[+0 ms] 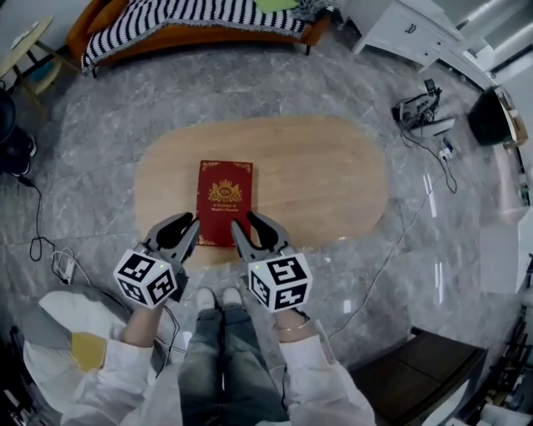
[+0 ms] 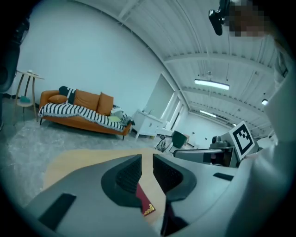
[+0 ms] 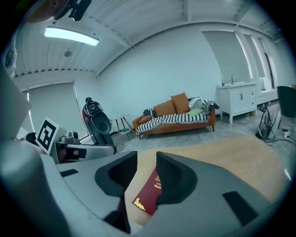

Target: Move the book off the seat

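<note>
Grey-veined marble floor, living-room sort of setup, but starting right at the jaws. Left gripper: dark ribbed pads only a thin slit apart, clamped on nothing, just a sliver of the dark red hardcover book with gold crest peeking through from down below. Right gripper: gap a bit wider, likewise empty, same book showing through it with gold print on the corner. Seen from the head view, both grippers side by side, hovering over the book's near short edge, left one by the near-left corner, right one by the near-right corner, neither gripping it. Black-and-white marker cubes at the back of each, then white sleeves and blue jeans below. Book lying flat and closed, cover up, on the light oval wooden seat, left of the middle, long side running away from the person, near end close to the seat's near rim. Further out: orange sofa with a black-and-white striped blanket across the floor on the far side, white cabinet off at the far right, tangle of cables on the floor right of the seat, small round side table way over at the far left.
</note>
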{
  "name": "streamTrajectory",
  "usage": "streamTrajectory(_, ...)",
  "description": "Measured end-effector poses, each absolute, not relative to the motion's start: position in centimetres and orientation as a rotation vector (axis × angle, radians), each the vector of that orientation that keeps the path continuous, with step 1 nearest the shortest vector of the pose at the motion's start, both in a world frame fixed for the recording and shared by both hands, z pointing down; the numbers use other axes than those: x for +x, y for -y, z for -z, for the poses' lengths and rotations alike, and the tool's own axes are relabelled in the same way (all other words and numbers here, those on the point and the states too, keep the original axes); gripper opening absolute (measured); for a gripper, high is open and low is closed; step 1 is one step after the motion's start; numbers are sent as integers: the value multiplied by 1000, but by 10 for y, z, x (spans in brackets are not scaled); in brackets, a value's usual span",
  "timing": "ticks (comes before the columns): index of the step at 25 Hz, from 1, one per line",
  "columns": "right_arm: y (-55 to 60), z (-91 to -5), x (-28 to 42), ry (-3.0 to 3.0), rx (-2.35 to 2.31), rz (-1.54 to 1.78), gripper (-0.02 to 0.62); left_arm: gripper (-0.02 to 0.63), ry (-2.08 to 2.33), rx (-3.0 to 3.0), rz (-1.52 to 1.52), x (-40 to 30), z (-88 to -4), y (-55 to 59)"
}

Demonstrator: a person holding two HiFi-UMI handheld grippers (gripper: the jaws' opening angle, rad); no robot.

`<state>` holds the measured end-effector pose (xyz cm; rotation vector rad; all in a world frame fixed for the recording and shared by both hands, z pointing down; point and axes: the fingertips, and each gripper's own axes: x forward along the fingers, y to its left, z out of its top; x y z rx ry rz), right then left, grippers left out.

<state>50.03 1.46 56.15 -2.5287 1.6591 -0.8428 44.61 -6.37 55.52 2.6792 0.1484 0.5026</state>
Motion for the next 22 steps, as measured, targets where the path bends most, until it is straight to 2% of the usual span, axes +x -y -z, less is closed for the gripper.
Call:
streamTrajectory(5, -3, -478, 493, -1721, -2484, 720, 90, 31, -156, 2694, -381, 446, -475, 67)
streamTrajectory(14, 11, -360, 470, -1840, -2457, 441, 20, 6, -300, 2801, -254, 444, -359, 53)
streamTrajectory(22, 32, -296, 431, -1978, -2352, 299, 12, 6, -246, 2807, -157, 407, -300, 63)
